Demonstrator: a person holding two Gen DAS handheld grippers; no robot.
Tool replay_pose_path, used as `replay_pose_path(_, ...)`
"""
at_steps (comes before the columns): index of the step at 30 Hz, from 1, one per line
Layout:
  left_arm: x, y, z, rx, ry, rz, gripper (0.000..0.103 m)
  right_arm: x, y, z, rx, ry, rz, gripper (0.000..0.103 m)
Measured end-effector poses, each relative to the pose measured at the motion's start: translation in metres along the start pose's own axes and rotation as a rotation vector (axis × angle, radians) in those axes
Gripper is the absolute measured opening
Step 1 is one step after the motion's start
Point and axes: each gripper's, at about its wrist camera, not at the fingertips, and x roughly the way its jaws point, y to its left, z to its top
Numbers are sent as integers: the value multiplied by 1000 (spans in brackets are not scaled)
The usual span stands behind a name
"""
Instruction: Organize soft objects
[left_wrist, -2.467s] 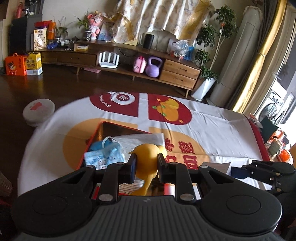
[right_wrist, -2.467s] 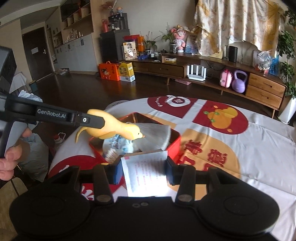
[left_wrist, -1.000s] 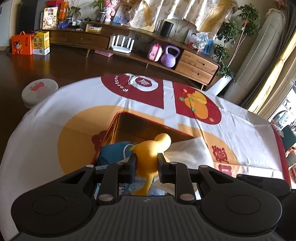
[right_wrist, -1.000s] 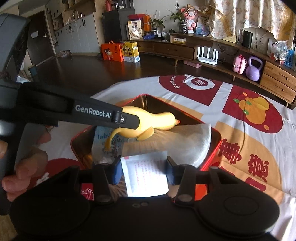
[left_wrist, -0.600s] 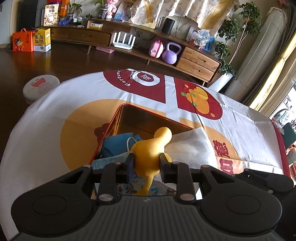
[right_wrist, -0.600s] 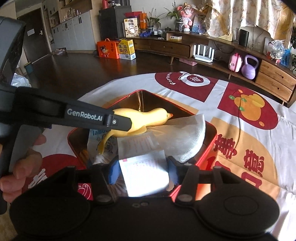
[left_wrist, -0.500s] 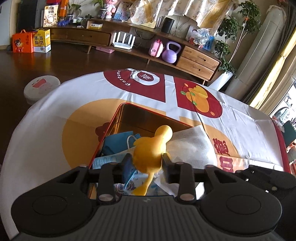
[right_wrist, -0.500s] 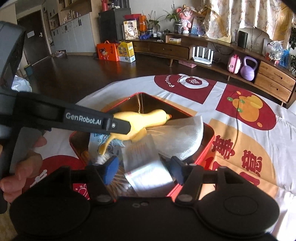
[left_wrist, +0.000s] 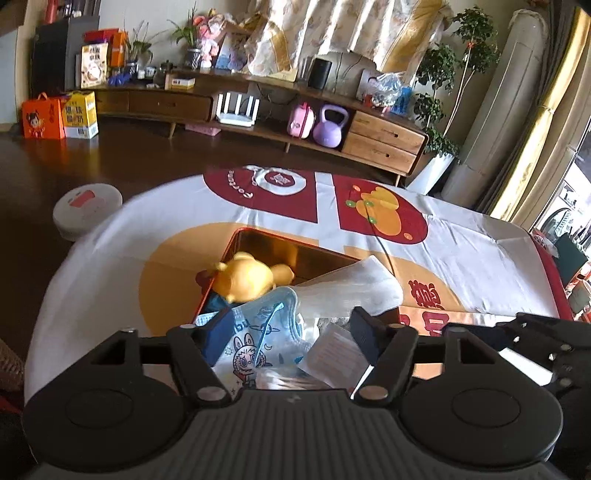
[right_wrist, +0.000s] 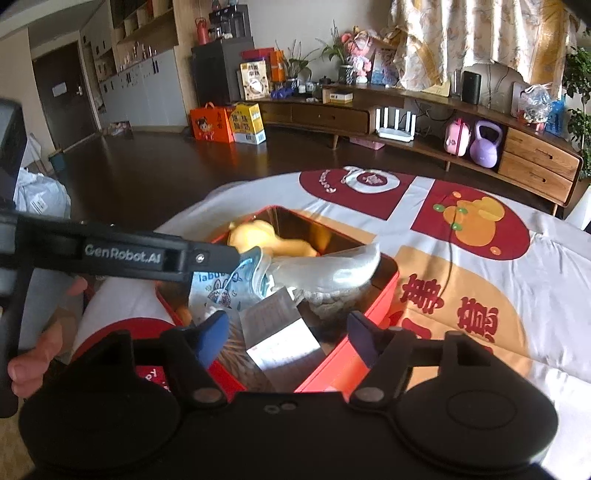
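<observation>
Inside the shiny red metal tin (left_wrist: 258, 240) lie the soft yellow duck toy (left_wrist: 245, 275) and the flat white paper packet (right_wrist: 280, 334); my left gripper (left_wrist: 291, 332) and right gripper (right_wrist: 288, 330) are both opening, empty. The puffy white foam pouch (left_wrist: 351, 288) overhangs the rim and might slide out.

The left gripper (left_wrist: 291, 332) has its jaws opening, holding nothing. Beyond them, a yellow soft duck toy (left_wrist: 245, 275) lies inside the red metal box (left_wrist: 266, 240), beside a white foam sheet (left_wrist: 354, 286).
</observation>
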Motion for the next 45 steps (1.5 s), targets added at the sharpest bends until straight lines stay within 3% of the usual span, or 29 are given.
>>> replay_pose_path(11, -41, -12, -11, 66, -70, 36, 75, -51, -13, -1, 34, -95, 21, 84)
replay_pose_path(14, -52, -19, -16, 89, -83, 40, 84, -63, -14, -3, 46, -120, 30, 88)
replay_pose_path(21, -70, -34, -30, 108, -88, 39, 91, -88, -14, -16, 70, -197, 32, 103)
replay_pose_path(24, -73, -40, -34, 125, -79, 25, 103, -95, -17, -22, 90, -213, 37, 103)
replay_pose_path(35, -88, -54, -53, 118, -108, 25, 103, -108, -17, -46, 109, -248, 4, 103)
replay_pose_path(45, -104, -64, -61, 115, -154, 92, 103, -115, -16, -59, 115, -249, -19, 103)
